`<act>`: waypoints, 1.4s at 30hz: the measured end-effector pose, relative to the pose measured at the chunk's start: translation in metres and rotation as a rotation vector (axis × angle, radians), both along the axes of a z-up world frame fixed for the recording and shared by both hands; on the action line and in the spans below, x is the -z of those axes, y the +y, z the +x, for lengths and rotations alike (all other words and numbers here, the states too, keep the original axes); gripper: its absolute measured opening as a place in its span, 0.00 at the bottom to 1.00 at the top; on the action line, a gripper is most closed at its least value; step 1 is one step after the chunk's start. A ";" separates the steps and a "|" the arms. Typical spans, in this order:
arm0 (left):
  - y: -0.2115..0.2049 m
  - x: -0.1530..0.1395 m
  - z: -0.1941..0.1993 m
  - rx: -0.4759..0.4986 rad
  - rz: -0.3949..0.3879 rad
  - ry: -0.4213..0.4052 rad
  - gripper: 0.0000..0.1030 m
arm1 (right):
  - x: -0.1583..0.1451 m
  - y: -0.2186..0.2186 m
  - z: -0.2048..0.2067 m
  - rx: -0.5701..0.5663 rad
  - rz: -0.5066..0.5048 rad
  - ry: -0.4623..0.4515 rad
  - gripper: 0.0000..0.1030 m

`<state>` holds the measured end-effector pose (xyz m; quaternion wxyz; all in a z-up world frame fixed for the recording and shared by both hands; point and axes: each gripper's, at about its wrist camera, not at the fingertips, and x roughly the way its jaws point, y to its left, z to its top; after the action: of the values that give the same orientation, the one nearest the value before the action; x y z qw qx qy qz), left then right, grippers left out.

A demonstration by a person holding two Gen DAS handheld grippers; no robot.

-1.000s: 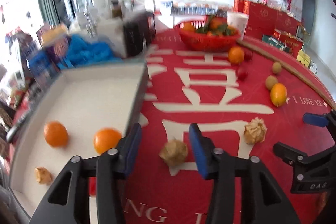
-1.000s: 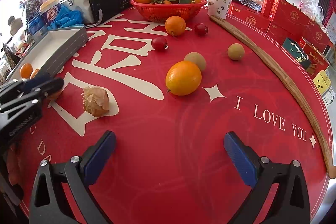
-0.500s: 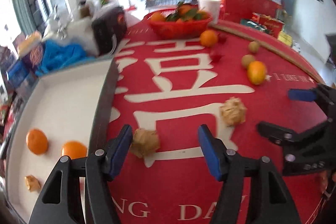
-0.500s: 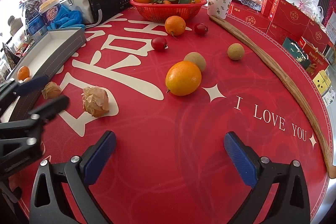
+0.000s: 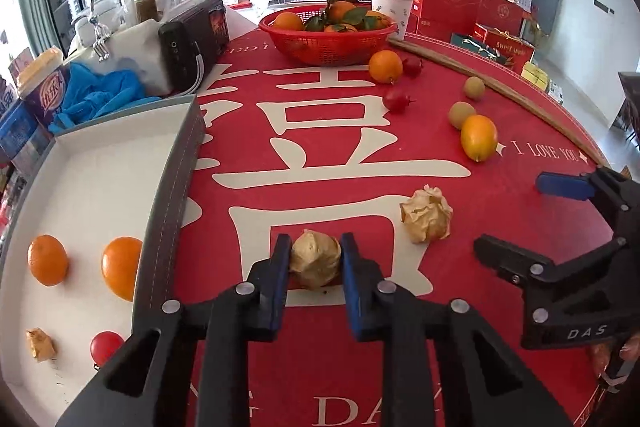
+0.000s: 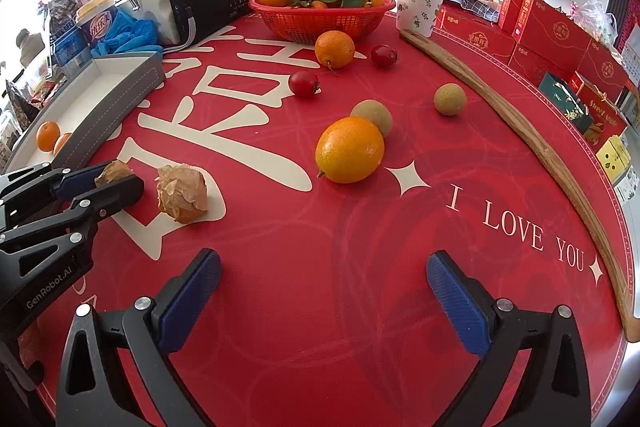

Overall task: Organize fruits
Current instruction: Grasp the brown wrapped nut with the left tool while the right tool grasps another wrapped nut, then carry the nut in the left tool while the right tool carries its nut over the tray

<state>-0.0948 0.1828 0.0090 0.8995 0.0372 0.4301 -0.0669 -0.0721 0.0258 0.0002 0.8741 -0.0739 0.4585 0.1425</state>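
Note:
My left gripper (image 5: 315, 247) has its jaws closing on a papery brown husked fruit (image 5: 315, 261) on the red tablecloth, and both blue pads press its sides. The right wrist view shows that gripper (image 6: 116, 179) from the side with the husked fruit (image 6: 114, 171) between its tips. A second husked fruit (image 5: 426, 215) lies just to its right. The white tray (image 5: 100, 167) at the left holds two oranges (image 5: 47, 259), a small husked fruit (image 5: 40, 343) and a red fruit (image 5: 106, 347). My right gripper (image 6: 324, 275) hangs open over bare cloth, nothing between its fingers.
A large orange (image 6: 349, 150), two greenish-brown round fruits (image 6: 372, 115), two red fruits (image 6: 304, 83) and another orange (image 6: 334, 49) lie scattered on the cloth. A red basket (image 6: 320, 23) of oranges, a paper cup (image 6: 420, 5), a radio (image 6: 216, 1) and a wooden stick (image 6: 520, 131) stand behind.
The left gripper's jaws went from wide apart beside the husked fruit to clamped on it, after shifting slightly left and down. The right gripper stayed still.

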 end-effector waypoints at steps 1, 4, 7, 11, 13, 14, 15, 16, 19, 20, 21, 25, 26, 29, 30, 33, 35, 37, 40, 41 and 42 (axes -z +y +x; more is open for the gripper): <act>0.000 0.000 0.000 -0.004 0.003 -0.001 0.26 | 0.000 0.000 0.000 -0.001 0.000 -0.001 1.00; 0.001 0.000 0.000 -0.017 0.008 -0.001 0.28 | 0.001 0.000 0.000 -0.004 0.000 -0.003 1.00; 0.005 -0.001 -0.003 -0.044 0.025 -0.002 0.28 | 0.000 0.002 -0.001 -0.010 0.001 -0.002 1.00; 0.018 -0.001 -0.009 -0.092 0.012 0.010 0.28 | -0.002 0.010 -0.007 -0.068 0.037 -0.007 1.00; 0.023 0.000 -0.014 -0.110 0.012 0.006 0.28 | -0.002 0.019 -0.008 -0.104 0.053 -0.007 1.00; 0.024 0.000 -0.016 -0.112 0.012 0.006 0.28 | -0.002 0.025 -0.008 -0.118 0.053 -0.008 1.00; 0.026 0.000 -0.018 -0.115 0.012 0.004 0.28 | -0.002 0.030 -0.007 -0.127 0.052 -0.008 1.00; 0.027 0.000 -0.021 -0.117 0.012 0.003 0.28 | -0.002 0.035 -0.006 -0.136 0.050 -0.008 1.00; 0.029 0.000 -0.025 -0.117 0.010 -0.001 0.28 | -0.003 0.051 -0.004 -0.169 0.042 -0.014 0.92; 0.029 0.000 -0.026 -0.120 0.007 0.000 0.27 | -0.004 0.058 -0.003 -0.188 0.028 -0.022 0.87; 0.031 0.000 -0.027 -0.124 0.000 0.001 0.27 | -0.004 0.063 -0.001 -0.200 0.017 -0.026 0.85; 0.029 0.000 -0.026 -0.125 0.004 0.001 0.27 | -0.008 0.073 0.004 -0.209 0.020 -0.056 0.48; 0.029 0.000 -0.026 -0.126 0.000 0.001 0.27 | -0.008 0.073 0.006 -0.206 0.024 -0.059 0.30; 0.028 0.000 -0.026 -0.128 -0.004 0.002 0.27 | -0.008 0.067 0.008 -0.183 0.056 -0.060 0.24; 0.029 0.000 -0.025 -0.129 -0.008 0.003 0.27 | -0.008 0.062 0.008 -0.166 0.070 -0.057 0.24; 0.030 -0.001 -0.025 -0.129 -0.016 0.003 0.27 | -0.009 0.048 0.007 -0.131 0.121 -0.035 0.24; 0.030 -0.001 -0.026 -0.130 -0.015 0.003 0.27 | -0.009 0.044 0.006 -0.116 0.132 -0.032 0.24; 0.030 -0.001 -0.026 -0.130 -0.014 0.003 0.27 | -0.010 0.043 0.005 -0.110 0.132 -0.034 0.24; 0.030 -0.001 -0.026 -0.129 -0.013 0.003 0.27 | -0.010 0.045 0.003 -0.110 0.119 -0.040 0.25; 0.030 -0.001 -0.026 -0.129 -0.013 0.003 0.27 | -0.010 0.045 0.003 -0.110 0.117 -0.041 0.25; 0.030 -0.001 -0.026 -0.129 -0.013 0.003 0.27 | -0.010 0.045 0.004 -0.110 0.117 -0.040 0.24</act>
<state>-0.1204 0.2130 0.0096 0.9016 0.0036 0.4324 -0.0114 -0.0686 0.0703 0.0103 0.8769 -0.0505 0.4269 0.2153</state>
